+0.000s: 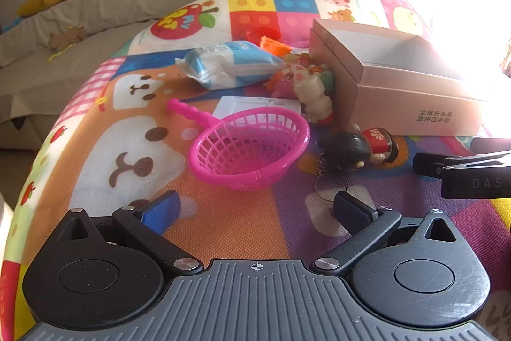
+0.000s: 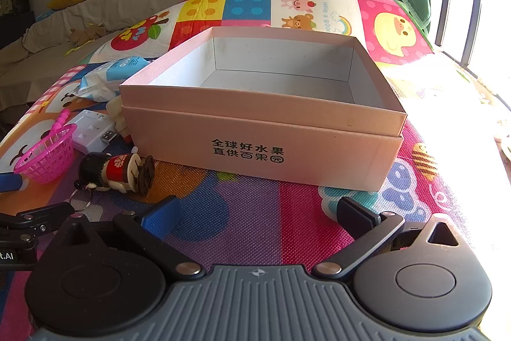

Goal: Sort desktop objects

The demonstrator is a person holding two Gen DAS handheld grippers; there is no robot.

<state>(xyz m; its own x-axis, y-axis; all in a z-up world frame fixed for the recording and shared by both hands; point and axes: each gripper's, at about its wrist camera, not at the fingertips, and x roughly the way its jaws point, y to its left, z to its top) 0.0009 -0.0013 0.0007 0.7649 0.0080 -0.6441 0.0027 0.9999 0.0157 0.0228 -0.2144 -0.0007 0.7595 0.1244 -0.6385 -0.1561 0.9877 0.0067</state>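
Note:
A pink plastic basket (image 1: 252, 149) with a handle lies on the colourful mat just ahead of my left gripper (image 1: 257, 210), which is open with nothing between its fingers. Right of the basket lies a doll keychain (image 1: 361, 149) with black hair and a red top. Behind them are a blue-white tissue pack (image 1: 230, 63), a white charger (image 1: 255, 106), a pale figurine (image 1: 314, 91) and an orange cup (image 1: 274, 45). In the right wrist view my right gripper (image 2: 258, 218) is open and empty in front of the pink cardboard box (image 2: 265, 149), whose inside holds nothing. The keychain (image 2: 115, 171) and basket (image 2: 48, 155) lie to its left.
The mat (image 1: 223, 229) drapes over a raised surface whose edge falls away at the left. A beige sofa (image 1: 95, 15) with plush toys runs behind. Bright window glare washes out the right side. My right gripper's finger (image 1: 463, 171) juts in at the right of the left wrist view.

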